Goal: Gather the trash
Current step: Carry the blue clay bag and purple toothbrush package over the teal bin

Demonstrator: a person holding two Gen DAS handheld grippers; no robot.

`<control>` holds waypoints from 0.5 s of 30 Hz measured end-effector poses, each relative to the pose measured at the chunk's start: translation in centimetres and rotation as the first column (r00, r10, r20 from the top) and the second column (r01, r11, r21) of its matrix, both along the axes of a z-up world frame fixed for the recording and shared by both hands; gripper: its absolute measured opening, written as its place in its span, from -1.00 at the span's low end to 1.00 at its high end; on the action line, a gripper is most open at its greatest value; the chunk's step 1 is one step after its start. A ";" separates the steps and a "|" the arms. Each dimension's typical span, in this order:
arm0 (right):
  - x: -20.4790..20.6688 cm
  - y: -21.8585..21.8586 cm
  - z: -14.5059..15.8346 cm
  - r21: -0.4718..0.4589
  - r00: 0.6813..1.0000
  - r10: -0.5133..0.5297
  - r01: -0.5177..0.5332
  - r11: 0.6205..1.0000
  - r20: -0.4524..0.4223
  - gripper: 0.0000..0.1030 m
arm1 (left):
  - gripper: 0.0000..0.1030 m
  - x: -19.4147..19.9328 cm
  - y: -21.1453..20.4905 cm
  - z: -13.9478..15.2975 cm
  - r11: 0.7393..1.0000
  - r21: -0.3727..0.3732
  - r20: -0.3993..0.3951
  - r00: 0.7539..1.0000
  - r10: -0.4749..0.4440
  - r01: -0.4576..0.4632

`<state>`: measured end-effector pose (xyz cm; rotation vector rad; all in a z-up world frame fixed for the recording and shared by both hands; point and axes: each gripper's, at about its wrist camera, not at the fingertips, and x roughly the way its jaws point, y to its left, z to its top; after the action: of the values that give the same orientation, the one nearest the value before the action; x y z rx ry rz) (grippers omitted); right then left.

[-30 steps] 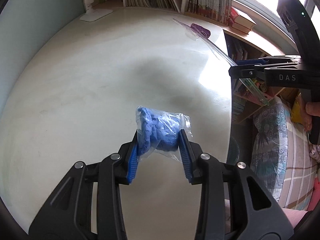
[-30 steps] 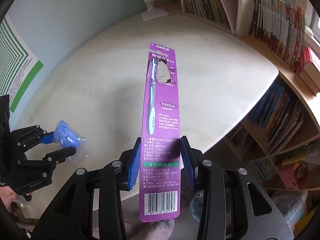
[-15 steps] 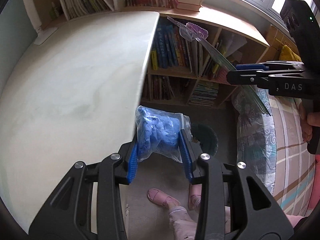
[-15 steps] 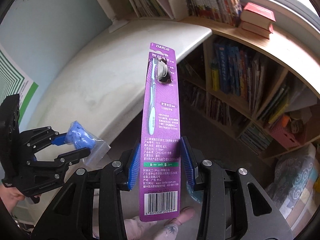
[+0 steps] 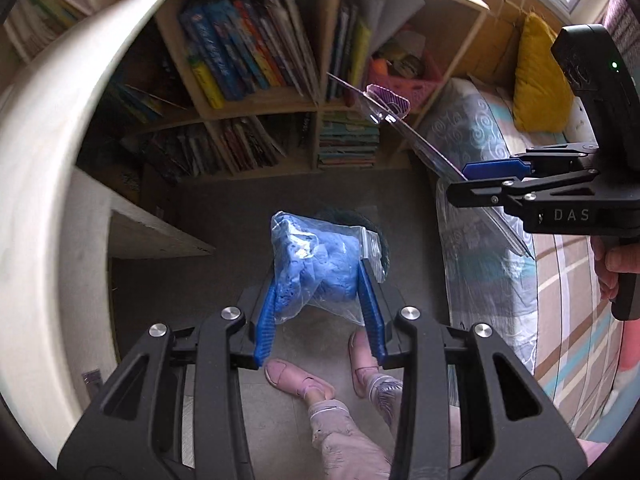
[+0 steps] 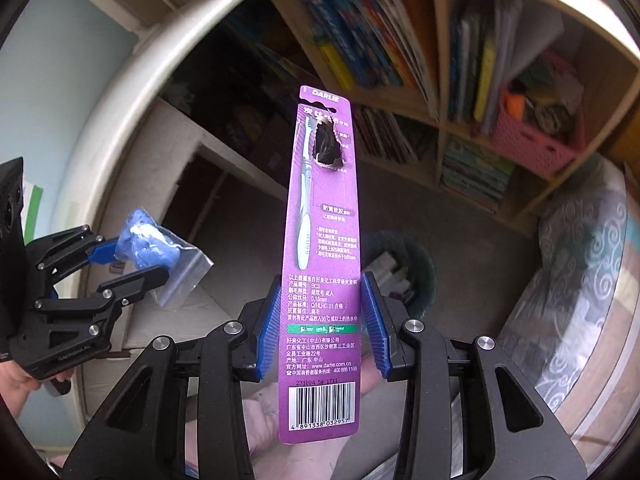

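Both pieces of trash are held in the air above the floor, beside the pale tabletop (image 5: 44,184) edge and above a dark round waste bin (image 6: 404,268) that stands near the bookshelf (image 6: 440,92). The larger piece, a purple toothbrush card (image 6: 320,248), stands upright between the fingers of the right gripper (image 6: 320,312), which are closed narrowly on its two long edges low on the card. It reads as light and fairly stiff across its width yet easily bowed along its length; the torn hole near the top makes that end weak, so the low edge grip is judged the sound place to hold it. The smaller piece, a clear zip bag of blue material (image 5: 316,264), is clamped between the fingers of the left gripper (image 5: 318,300), which press into its bulk from both sides. It appears soft, light and compressible, with slippery film; a hold on the stuffed middle, as here, is judged safer than one on the loose flap. The right wrist view shows the printed back of the card and the bin holding paper scraps. The left wrist view shows the card edge-on with its clear blister, the bin mostly hidden behind the bag, and the person's pink slippers (image 5: 298,380) on the floor below.
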<state>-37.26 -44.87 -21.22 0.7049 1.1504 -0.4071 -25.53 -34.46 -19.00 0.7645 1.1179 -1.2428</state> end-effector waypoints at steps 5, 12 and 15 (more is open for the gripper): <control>-2.2 -0.6 -5.2 0.069 0.998 -0.030 0.033 0.997 -0.046 -0.24 | -0.33 -1.6 -2.7 -4.8 0.995 0.052 -0.016 0.996 -0.085 0.085; -4.4 -0.7 -13.3 0.152 0.989 -0.101 0.117 0.981 -0.110 -0.24 | -0.33 -3.3 -5.0 -12.0 0.977 0.129 -0.052 0.985 -0.163 0.169; -4.8 -0.6 -16.0 0.179 0.983 -0.126 0.148 0.973 -0.131 -0.24 | -0.33 -3.6 -5.5 -14.6 0.971 0.152 -0.076 0.982 -0.172 0.182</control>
<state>-42.10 -45.44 -37.23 0.9393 1.2681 -0.4657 -29.18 -39.99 -33.65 0.9686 1.2311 -1.3457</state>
